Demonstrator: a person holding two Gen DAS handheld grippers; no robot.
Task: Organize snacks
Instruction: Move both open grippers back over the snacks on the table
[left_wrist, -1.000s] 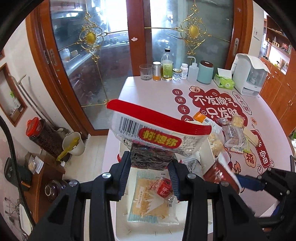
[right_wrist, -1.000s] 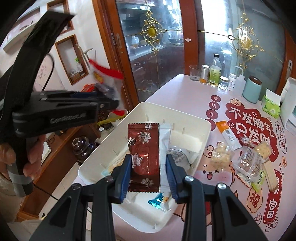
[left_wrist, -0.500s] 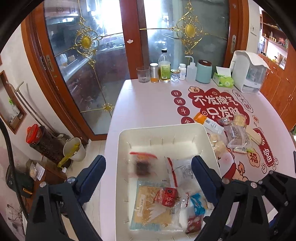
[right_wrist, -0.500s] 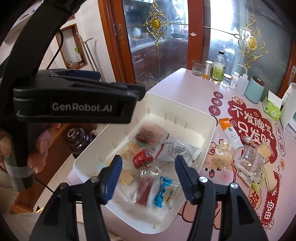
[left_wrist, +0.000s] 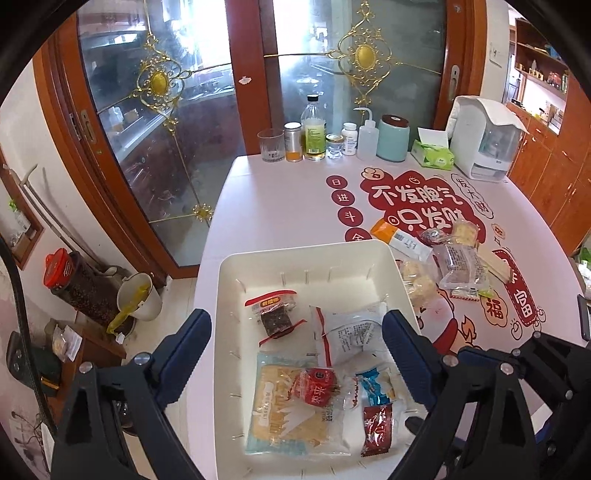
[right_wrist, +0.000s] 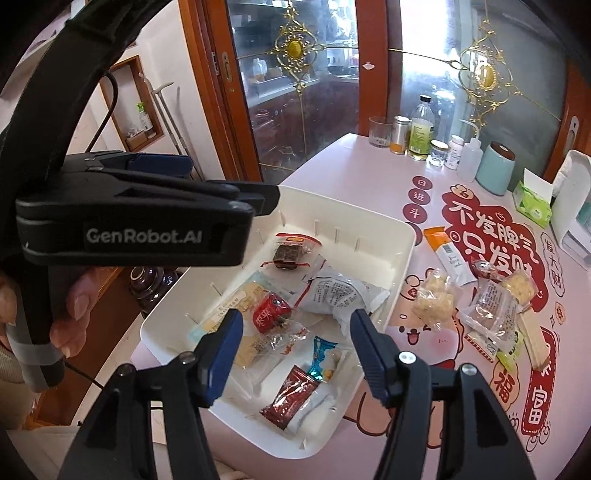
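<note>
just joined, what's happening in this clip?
A person is sorting snacks into a white bin with a handheld gripper in each hand. Both the left gripper and right gripper hover open and empty over the bin, which already holds several packets. A small pile of snacks sits on the table beside the bin, not yet sorted.

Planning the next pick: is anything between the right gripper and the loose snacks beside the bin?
Nothing visible. The right gripper hangs open over the bin; the loose snacks lie on bare tablecloth just past its right wall.
</note>
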